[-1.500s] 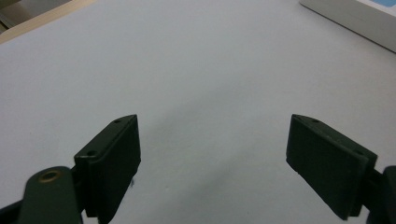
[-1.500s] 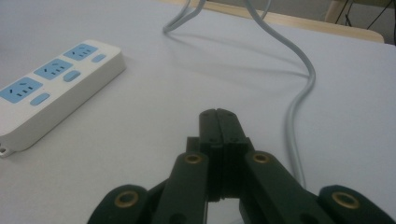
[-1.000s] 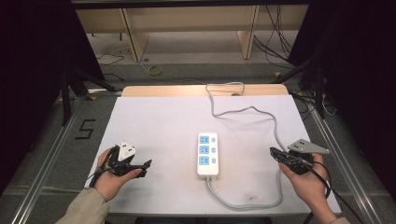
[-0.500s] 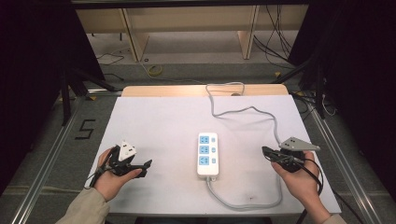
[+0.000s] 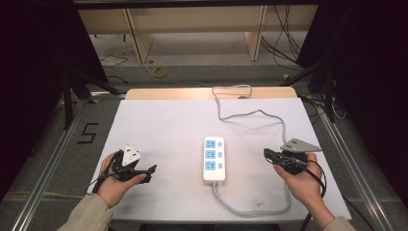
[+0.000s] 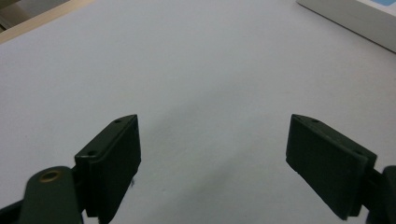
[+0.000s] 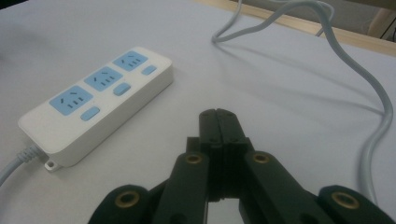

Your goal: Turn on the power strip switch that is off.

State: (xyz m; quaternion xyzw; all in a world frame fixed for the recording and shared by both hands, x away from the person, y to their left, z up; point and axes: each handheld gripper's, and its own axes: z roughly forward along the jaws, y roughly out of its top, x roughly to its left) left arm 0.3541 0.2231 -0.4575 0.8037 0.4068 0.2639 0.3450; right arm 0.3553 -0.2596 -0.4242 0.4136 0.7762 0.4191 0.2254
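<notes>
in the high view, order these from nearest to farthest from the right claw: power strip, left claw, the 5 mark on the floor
1. power strip: just to the left of the right claw, mid-table.
2. left claw: across the table, near its left edge.
3. 5 mark: on the floor, past the table's left edge.

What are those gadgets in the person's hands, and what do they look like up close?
They are two hand-held grippers. The left gripper and right gripper are both black, each with two flat, blocky jaws on linked arms joined by brass-coloured pivot pins. Each carries a light grey three-cornered plate on top and trails a black cable. The person wears beige sleeves.
</notes>
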